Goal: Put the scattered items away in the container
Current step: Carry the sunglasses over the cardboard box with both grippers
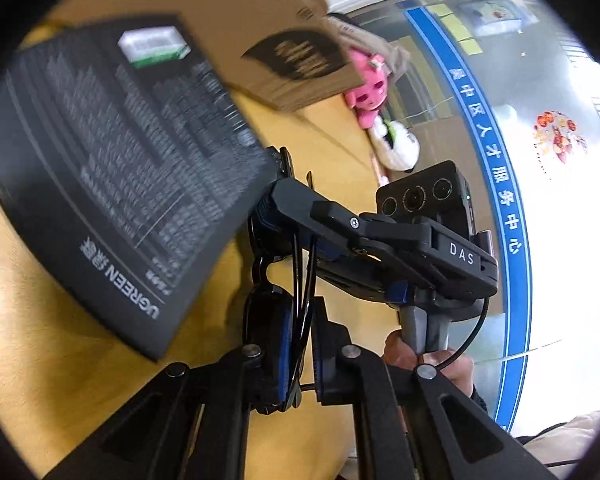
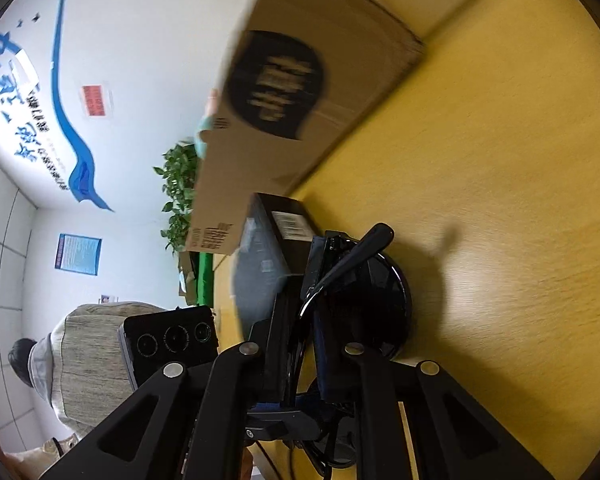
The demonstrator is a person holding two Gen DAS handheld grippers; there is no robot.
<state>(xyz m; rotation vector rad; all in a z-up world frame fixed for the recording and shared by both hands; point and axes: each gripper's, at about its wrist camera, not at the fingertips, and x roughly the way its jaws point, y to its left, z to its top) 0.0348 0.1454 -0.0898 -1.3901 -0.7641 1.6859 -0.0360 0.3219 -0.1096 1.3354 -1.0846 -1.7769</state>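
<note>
Left wrist view: dark UGREEN box (image 1: pixel 112 176) fills the left, lying on the yellow table (image 1: pixel 28 292) just beside the glasses. Left gripper (image 1: pixel 300 356) pinched tight on the black sunglasses (image 1: pixel 276 312) by the frame. Right gripper (image 1: pixel 284 200) comes in from the right, closed on the same sunglasses, a hand (image 1: pixel 424 360) on its handle. Cardboard container (image 1: pixel 300 64) stands farther back, near; pink plush toy (image 1: pixel 366 92) and a white one (image 1: pixel 396 144) right of it. Right wrist view: seated person (image 2: pixel 80 356) far left, potted plant (image 2: pixel 180 196), container (image 2: pixel 300 100), box (image 2: pixel 276 236) crowding the lens (image 2: pixel 380 296).
</note>
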